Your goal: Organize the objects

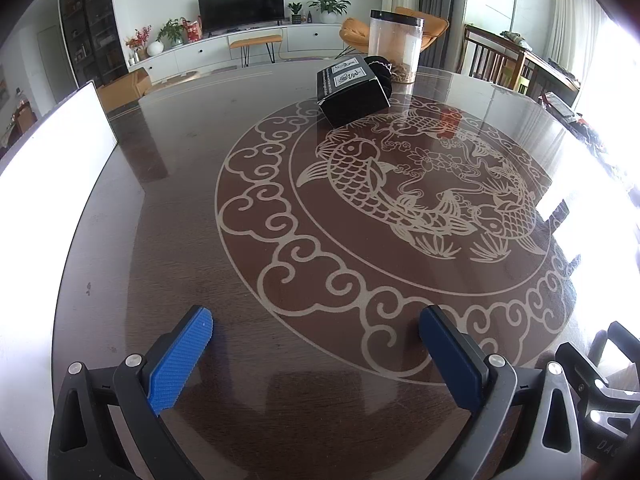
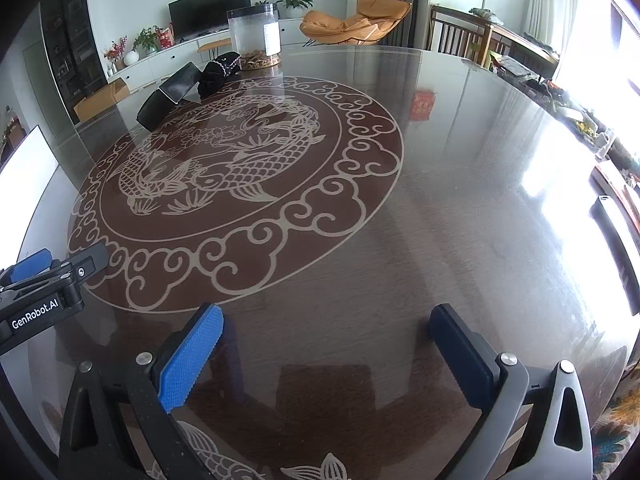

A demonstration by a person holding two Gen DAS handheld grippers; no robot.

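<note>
A black box (image 1: 352, 94) with white labels lies at the far side of the round glass-topped table (image 1: 200, 200). Behind it sit a black pouch (image 1: 384, 76) and a clear plastic jar (image 1: 395, 46) with a black lid and brown bits at its bottom. The right wrist view shows the same box (image 2: 168, 98), pouch (image 2: 218, 74) and jar (image 2: 255, 34) at the far left. My left gripper (image 1: 316, 330) hovers open over the near table edge, nothing between its blue pads. My right gripper (image 2: 326, 326) is open too, empty, beside the left gripper (image 2: 44, 276).
A white board (image 1: 52, 160) stands at the table's left edge. Wooden chairs (image 1: 500, 62) and cluttered furniture line the right side under bright windows. Beyond the table are an orange lounge chair (image 2: 356, 20), a TV console (image 1: 240, 46) and a cardboard box (image 1: 124, 86).
</note>
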